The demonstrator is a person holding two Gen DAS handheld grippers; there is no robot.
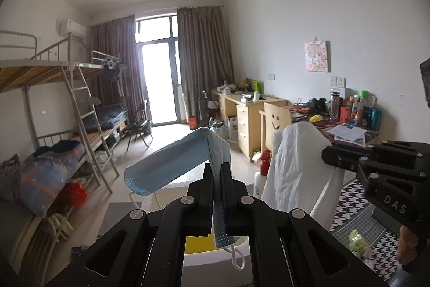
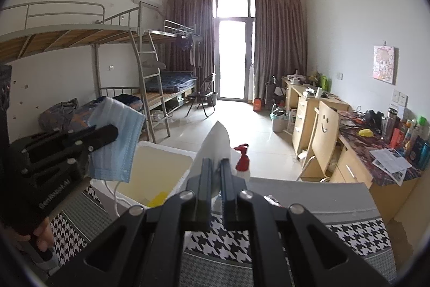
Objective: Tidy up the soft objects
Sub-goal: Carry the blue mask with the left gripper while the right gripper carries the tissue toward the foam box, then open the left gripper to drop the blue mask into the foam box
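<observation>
Left wrist view: left gripper [image 1: 215, 171] is clamped on a blue face mask [image 1: 172, 160], which folds over the jaw tips and hangs an ear loop below.
Right wrist view: right gripper [image 2: 216, 168] is pinched shut on a white cloth [image 2: 215, 144] that rises to a peak above the jaws.
Below the grippers: a houndstooth mat [image 2: 231, 241] covers the counter [image 2: 322, 195], and a white bin [image 2: 161, 152] with a pale yellow inside stands beside it.
Bin contents: a yellow item [image 2: 157, 199] shows in one corner; I cannot tell what it is.
Beyond: a red-topped spray bottle [image 2: 242, 160] stands past the cloth.
Far: bunk beds [image 2: 80, 39] and cluttered desks [image 2: 317, 98].
Progress: both soft things are lifted but neither is put away, so placing remains, probably into the bin.
</observation>
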